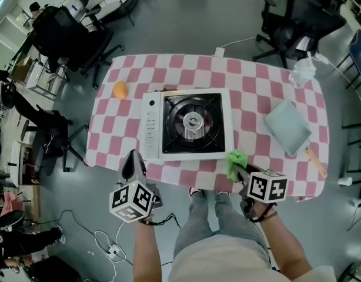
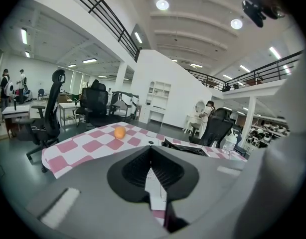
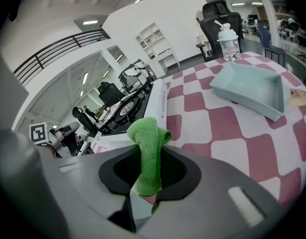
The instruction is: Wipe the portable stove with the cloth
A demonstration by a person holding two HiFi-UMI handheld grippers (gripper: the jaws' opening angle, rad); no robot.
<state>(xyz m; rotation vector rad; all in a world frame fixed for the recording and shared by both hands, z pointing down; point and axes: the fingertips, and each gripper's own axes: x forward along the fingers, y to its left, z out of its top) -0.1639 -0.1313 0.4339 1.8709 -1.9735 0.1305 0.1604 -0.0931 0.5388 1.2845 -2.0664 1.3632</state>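
Note:
The white portable stove (image 1: 186, 125) with a black burner top sits in the middle of the pink checked table (image 1: 251, 87). My right gripper (image 1: 238, 168) is shut on a green cloth (image 1: 235, 162) at the table's near edge, just right of the stove's front corner. In the right gripper view the green cloth (image 3: 149, 151) stands up between the jaws, with the stove (image 3: 138, 108) ahead to the left. My left gripper (image 1: 133, 164) is shut and holds nothing, at the near edge left of the stove. The left gripper (image 2: 152, 169) points across the table.
An orange (image 1: 120, 90) lies left of the stove. A pale blue tray (image 1: 288, 126) and a wooden-handled tool (image 1: 316, 161) lie at the right, a plastic bottle (image 1: 302, 70) at the far right corner. Office chairs (image 1: 74, 37) stand around the table.

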